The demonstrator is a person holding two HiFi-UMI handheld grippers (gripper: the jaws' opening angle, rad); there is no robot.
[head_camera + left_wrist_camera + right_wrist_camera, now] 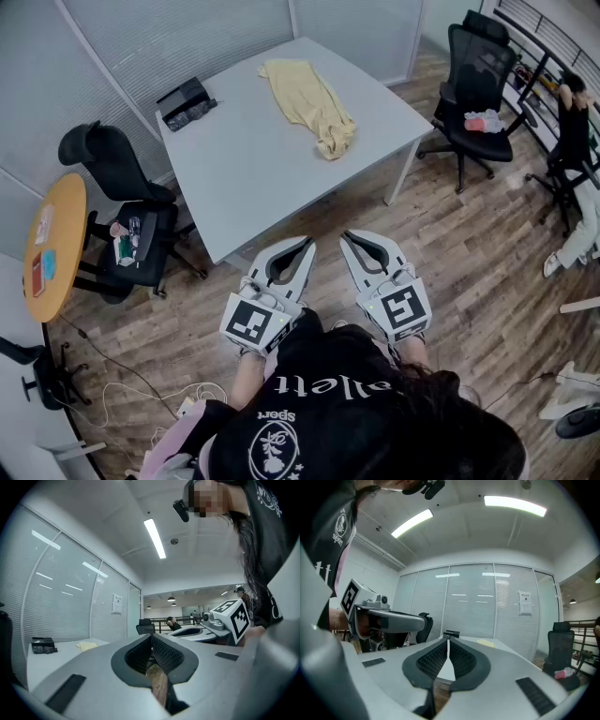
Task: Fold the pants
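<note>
Pale yellow pants lie crumpled on the far half of the white table, also visible as a small yellow patch in the left gripper view and as another patch in the right gripper view. My left gripper is shut and empty, held over the wooden floor just short of the table's near edge. Beside it, my right gripper is also shut with nothing in it. Both point toward the table, well away from the pants.
A black box sits at the table's far left corner. Black office chairs stand at the left and right. A round orange side table is at far left. A seated person is at far right. Cables lie on the floor.
</note>
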